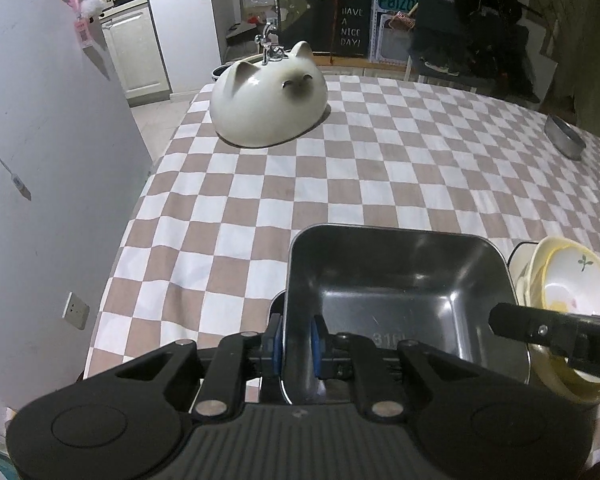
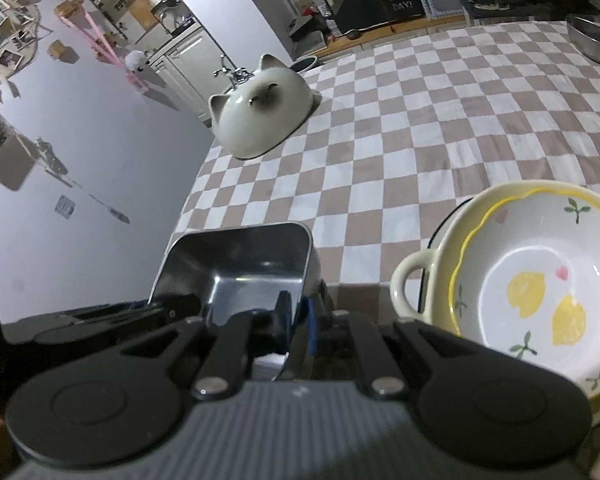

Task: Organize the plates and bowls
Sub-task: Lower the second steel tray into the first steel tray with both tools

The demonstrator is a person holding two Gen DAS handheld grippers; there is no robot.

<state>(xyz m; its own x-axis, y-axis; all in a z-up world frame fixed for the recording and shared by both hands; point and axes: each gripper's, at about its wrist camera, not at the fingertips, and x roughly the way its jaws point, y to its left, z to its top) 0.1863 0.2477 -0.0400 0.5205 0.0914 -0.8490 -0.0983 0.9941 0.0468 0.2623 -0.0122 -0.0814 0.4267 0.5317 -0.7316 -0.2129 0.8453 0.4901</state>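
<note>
Both grippers hold a square steel tray (image 1: 400, 292) low over the checked tablecloth at the near edge. My left gripper (image 1: 296, 340) is shut on the tray's left wall, with one blue pad on each side of it. My right gripper (image 2: 298, 316) pinches the right wall of the same tray (image 2: 252, 264). One of its fingers (image 1: 516, 320) reaches in from the right in the left wrist view. I cannot tell whether the tray rests on the cloth. Just right of it a lemon-patterned bowl (image 2: 540, 280) is nested in a cream handled bowl (image 2: 412, 280).
A white cat-shaped bowl (image 1: 268, 104) lies upside down at the table's far left corner. A round steel bowl (image 2: 592, 40) stands at the far right edge. A grey wall (image 1: 40, 160) runs close along the table's left side. Checked cloth (image 1: 380, 180) covers the middle.
</note>
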